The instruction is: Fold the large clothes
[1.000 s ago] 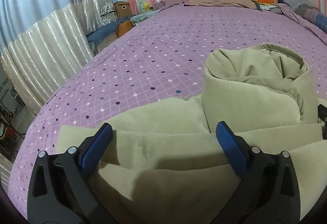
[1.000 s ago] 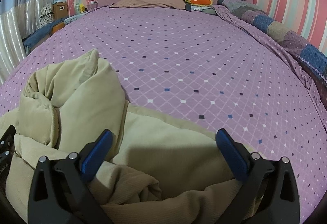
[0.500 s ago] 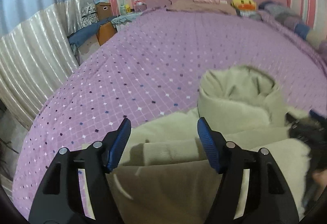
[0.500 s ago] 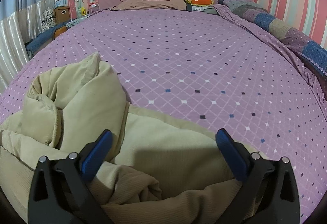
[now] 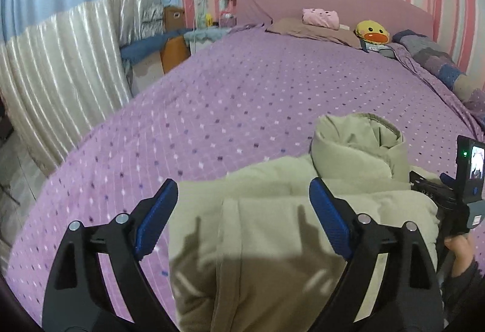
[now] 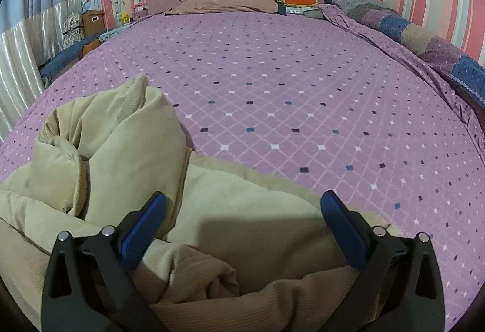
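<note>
A big tan coat (image 5: 272, 241) lies bunched up on the near end of the bed (image 5: 242, 107), with its hood (image 5: 354, 150) sticking up toward the pillows.

The left hand-held gripper (image 5: 242, 220) hangs over the folded left side of the coat. Its blue pads have just been opening and now stand wide apart. Coat shows under the gap, but the pads do not press on it.

The right hand-held gripper (image 6: 242, 223) hangs over the crumpled right side (this is the messy part). Its pads stand wide apart too, and nothing is pinched.

What could go wrong? The coat is thick and puffy, so I think a fold could spring back open once nothing holds it. The hood stands tall and may flop the wrong way. If a gripper grabs only the top layer, the layers under it may slide and bunch. The coat also sits close to the bed's near edge, so a hard tug could drag it off.
</note>
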The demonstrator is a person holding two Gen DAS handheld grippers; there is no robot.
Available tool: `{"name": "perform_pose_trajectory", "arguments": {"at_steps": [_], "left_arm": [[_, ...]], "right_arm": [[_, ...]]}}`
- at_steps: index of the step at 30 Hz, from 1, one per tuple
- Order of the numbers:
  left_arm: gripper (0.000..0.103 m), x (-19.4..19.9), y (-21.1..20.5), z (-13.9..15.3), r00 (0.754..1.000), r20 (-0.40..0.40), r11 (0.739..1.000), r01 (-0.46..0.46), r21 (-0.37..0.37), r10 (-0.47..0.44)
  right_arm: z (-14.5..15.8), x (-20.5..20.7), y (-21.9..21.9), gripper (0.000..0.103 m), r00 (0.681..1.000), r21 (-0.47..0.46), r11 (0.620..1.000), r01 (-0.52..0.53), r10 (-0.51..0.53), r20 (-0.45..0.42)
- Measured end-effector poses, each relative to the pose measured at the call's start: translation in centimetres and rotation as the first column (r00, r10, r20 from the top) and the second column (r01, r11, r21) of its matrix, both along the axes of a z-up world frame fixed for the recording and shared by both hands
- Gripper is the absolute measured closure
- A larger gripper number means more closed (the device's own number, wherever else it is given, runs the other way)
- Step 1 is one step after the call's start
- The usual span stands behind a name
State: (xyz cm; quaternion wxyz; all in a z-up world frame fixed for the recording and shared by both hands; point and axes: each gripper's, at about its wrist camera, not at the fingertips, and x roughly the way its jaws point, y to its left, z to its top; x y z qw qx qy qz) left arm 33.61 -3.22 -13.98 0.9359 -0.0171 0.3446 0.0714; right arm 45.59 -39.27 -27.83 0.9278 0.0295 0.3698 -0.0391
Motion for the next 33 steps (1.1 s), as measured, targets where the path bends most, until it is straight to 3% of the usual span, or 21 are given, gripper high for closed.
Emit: {"name": "perform_pose_trajectory", "arguments": {"at_steps": [4,8,13,17,22,31,33], "left_arm": [[0.015,-1.5,0.0,-0.4,1.0,-0.006,0.998,0.003,-0.056,-0.003],[0.015,-2.9,-0.9,-0.4,1.0,-0.013,0.999,0.024,-0.038,-0.024],[0.012,-4.9,-1.0,0.5,0.999,-0.005,0.999,0.038,-0.038,-0.038],[0.011,-7.9,-0.9,1.1,0.998,-0.01,0.996,0.058,-0.07,-0.059],[0.009,-14.0,-0.4,1.7,0.996,-0.035,0.994,0.08,-0.078,-0.083],[0.007,-26.7,1.4,1.2,0.992,-0.087,0.986,0.076,-0.15,-0.09],[0.006,-29.5,1.4,0.7,0.99,-0.094,0.987,0.09,-0.136,-0.103]], "right_arm": [[-0.2,0.4,-0.2,0.001,1.0,0.014,1.0,-0.004,0.004,-0.013],[1.4,-0.6,-0.5,0.002,0.999,0.029,0.999,-0.013,0.014,-0.036],[6.8,-8.6,-2.0,0.002,0.993,0.119,0.992,-0.044,0.031,0.112],[8.7,-15.9,-1.9,0.002,0.987,0.069,0.995,-0.07,0.059,0.15],[9.6,-23.8,-0.9,0.002,0.982,-0.023,0.997,-0.074,0.077,0.173],[11.5,-31.7,-1.0,0.002,0.983,0.001,1.0,-0.03,0.03,0.18],[11.9,-33.2,-0.7,0.002,0.982,-0.004,1.0,-0.026,0.027,0.189]]}}
